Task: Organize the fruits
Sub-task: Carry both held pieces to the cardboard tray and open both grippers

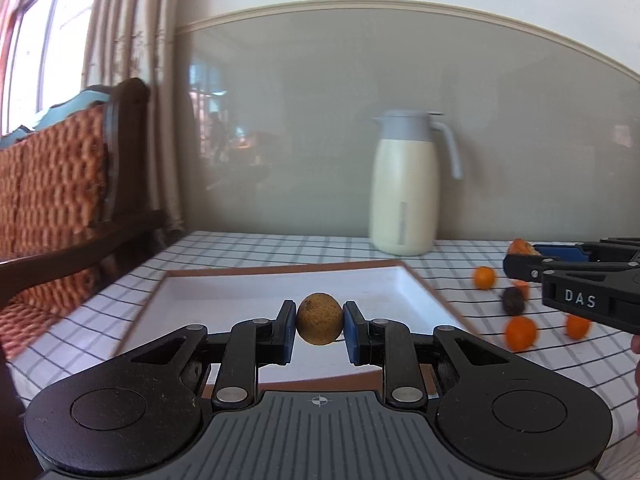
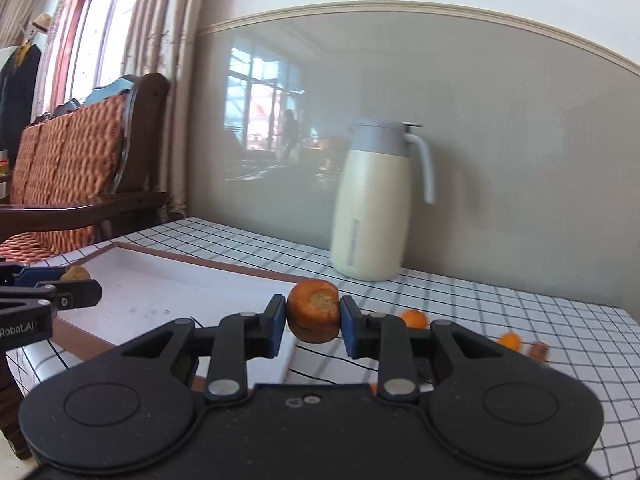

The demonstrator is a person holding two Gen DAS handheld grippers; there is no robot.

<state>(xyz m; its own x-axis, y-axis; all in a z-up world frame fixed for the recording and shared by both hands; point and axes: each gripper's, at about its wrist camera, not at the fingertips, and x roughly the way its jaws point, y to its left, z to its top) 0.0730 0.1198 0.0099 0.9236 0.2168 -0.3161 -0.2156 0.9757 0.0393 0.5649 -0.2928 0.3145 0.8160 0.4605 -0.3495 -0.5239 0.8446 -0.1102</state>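
My left gripper (image 1: 319, 322) is shut on a small round brown fruit (image 1: 319, 319) and holds it above the white tray (image 1: 224, 292) with a brown rim. My right gripper (image 2: 313, 318) is shut on a squat orange-brown fruit (image 2: 313, 316), held above the tray's right edge (image 2: 256, 270). In the left wrist view the right gripper (image 1: 520, 258) comes in from the right with that fruit (image 1: 521, 247). In the right wrist view the left gripper (image 2: 76, 280) shows at the left with its brown fruit (image 2: 75, 273). Several small orange fruits (image 1: 520, 333) and a dark one (image 1: 513, 300) lie on the checked cloth right of the tray.
A cream thermos jug (image 1: 404, 184) with a grey lid stands at the back against the wall. A wooden bench with an orange cushion (image 1: 52, 196) stands left of the table. More small orange fruits (image 2: 415, 318) and a brown piece (image 2: 540, 350) lie on the cloth (image 2: 520, 320).
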